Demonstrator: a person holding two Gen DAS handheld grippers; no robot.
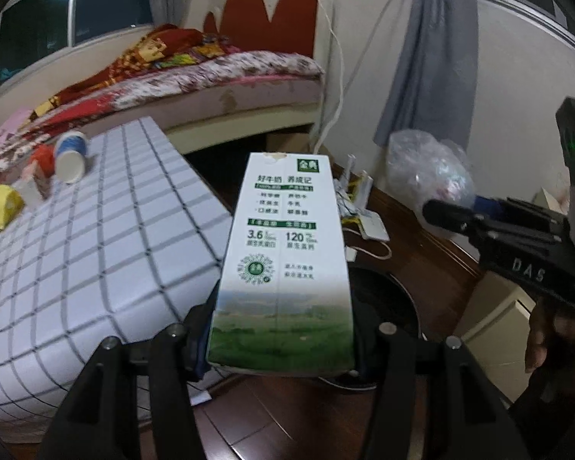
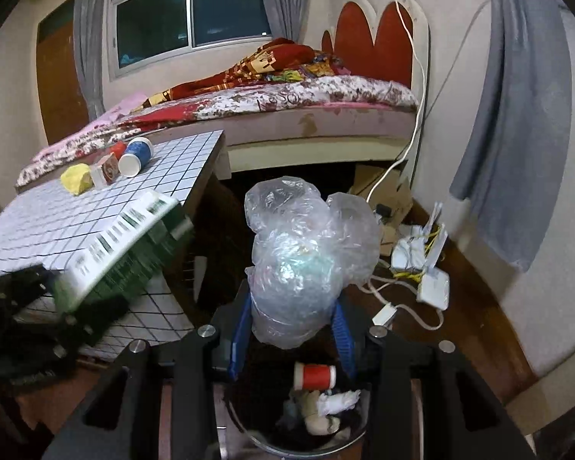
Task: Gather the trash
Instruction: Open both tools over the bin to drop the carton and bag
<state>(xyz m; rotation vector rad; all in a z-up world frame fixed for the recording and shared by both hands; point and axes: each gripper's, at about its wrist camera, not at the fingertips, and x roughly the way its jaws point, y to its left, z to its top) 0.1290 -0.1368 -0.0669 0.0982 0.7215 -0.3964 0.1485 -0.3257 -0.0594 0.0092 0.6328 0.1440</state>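
Carrying two pieces of trash toward the bin (image 2: 295, 418), we hold a milk carton (image 1: 283, 260) clamped by its lower end in the left tool (image 1: 283, 345), and a crumpled clear plastic bag (image 2: 303, 260) pinched between the blue pads (image 2: 341, 329) of the right tool (image 2: 291, 341). The carton juts out past the edge of the checked bench (image 1: 96, 249), over the wooden floor; the bag hangs right above the bin's dark mouth, where a red-and-white cup (image 2: 314, 375) and wadded paper already lie. We judge the carton light and fairly stiff, probably empty, so a firm squeeze on its flat sides should hold without crushing it. The bag looks feather-light, soft and slippery, best gripped at a bunched fold, and likely to cling or drift when let go. More trash waits on the bench: a blue paper cup (image 1: 71, 157) on its side, a yellow wad (image 1: 0, 205) and a small box (image 2: 105, 168). We cannot see the carton's far side or how full it is, the bag hides what it wraps, the left tool's pads sit behind the carton, and the bin's rim is cut off at the bottom of the right view.
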